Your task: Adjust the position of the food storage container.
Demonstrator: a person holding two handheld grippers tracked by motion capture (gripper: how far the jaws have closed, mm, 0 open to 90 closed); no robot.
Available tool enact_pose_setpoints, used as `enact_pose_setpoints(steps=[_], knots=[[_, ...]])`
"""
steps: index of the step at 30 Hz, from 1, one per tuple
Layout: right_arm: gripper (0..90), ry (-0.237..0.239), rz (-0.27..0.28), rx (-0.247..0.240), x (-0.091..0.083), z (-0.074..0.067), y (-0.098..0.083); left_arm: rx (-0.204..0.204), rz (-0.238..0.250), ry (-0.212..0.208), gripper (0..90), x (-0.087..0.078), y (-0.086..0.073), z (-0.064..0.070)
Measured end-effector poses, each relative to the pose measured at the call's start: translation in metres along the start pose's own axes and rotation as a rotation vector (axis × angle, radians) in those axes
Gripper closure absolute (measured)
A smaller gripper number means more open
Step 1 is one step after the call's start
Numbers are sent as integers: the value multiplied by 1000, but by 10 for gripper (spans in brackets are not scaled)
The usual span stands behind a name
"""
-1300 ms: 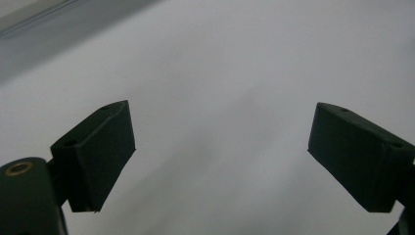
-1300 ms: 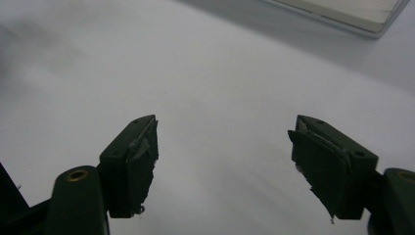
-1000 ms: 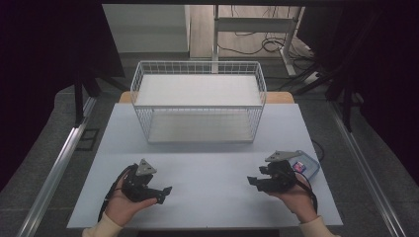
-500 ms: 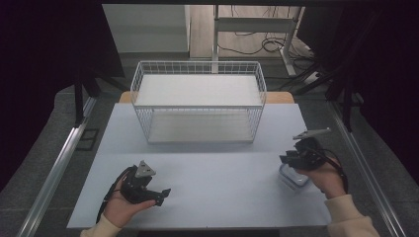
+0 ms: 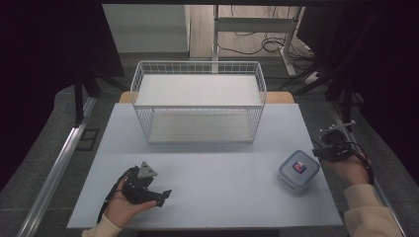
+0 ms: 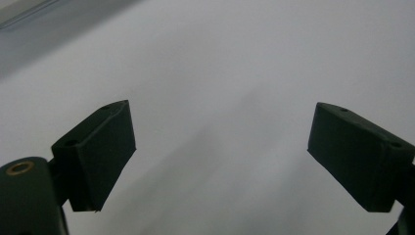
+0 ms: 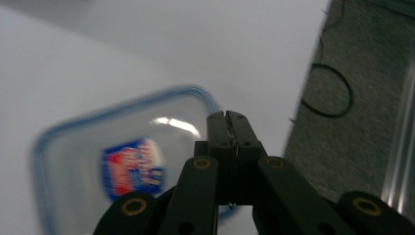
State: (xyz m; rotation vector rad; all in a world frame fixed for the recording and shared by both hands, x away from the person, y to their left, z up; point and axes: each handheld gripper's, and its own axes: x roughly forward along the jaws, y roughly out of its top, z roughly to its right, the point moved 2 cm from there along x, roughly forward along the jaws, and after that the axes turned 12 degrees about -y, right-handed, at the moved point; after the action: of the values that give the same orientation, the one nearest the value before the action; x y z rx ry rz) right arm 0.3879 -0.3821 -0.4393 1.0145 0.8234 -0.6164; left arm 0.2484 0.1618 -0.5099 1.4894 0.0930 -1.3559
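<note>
Blurred in the right gripper view: container (image 7: pixel 122 166) smeared, label print unreadable, lower edge cut off by the frame and partly covered by the right gripper (image 7: pixel 227 117). Container contents not determinable. In the high view, right gripper (image 5: pixel 332 147) small and dark against the floor at right of frame, fingertips hard to separate there. Left gripper view out of focus beyond the pads; bare table surface (image 6: pixel 244 73), upper left corner indistinct.

Container (image 5: pixel 298 170): clear plastic box, rounded-rectangular, blue-rimmed lid, red-and-blue label at lid centre. Located lower right of the high view, on the table (image 5: pixel 212 182), near its right edge, well apart from the white wire basket (image 5: pixel 197 101) at upper centre.

Right gripper: jaws have just been closing, now pressed together tip to tip, nothing between them; positioned just beside the container's right side, over the table edge, touching not confirmed.

Left gripper (image 5: pixel 157 193): lower left of the high view, resting at table level in the hand (image 5: pixel 123 207); jaws spread wide, nothing held between pads (image 6: pixel 98 152).
</note>
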Motion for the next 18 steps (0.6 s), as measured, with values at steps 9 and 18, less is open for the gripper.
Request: enact_pose_setpoints(steps=[9,18], knots=[[898,-5,-99,9,35,28,-25,3,4,4,106,-1,0,-3],[898,42,-94,-51,39,18,-24,-12,16,22,109,-4,0,-7]])
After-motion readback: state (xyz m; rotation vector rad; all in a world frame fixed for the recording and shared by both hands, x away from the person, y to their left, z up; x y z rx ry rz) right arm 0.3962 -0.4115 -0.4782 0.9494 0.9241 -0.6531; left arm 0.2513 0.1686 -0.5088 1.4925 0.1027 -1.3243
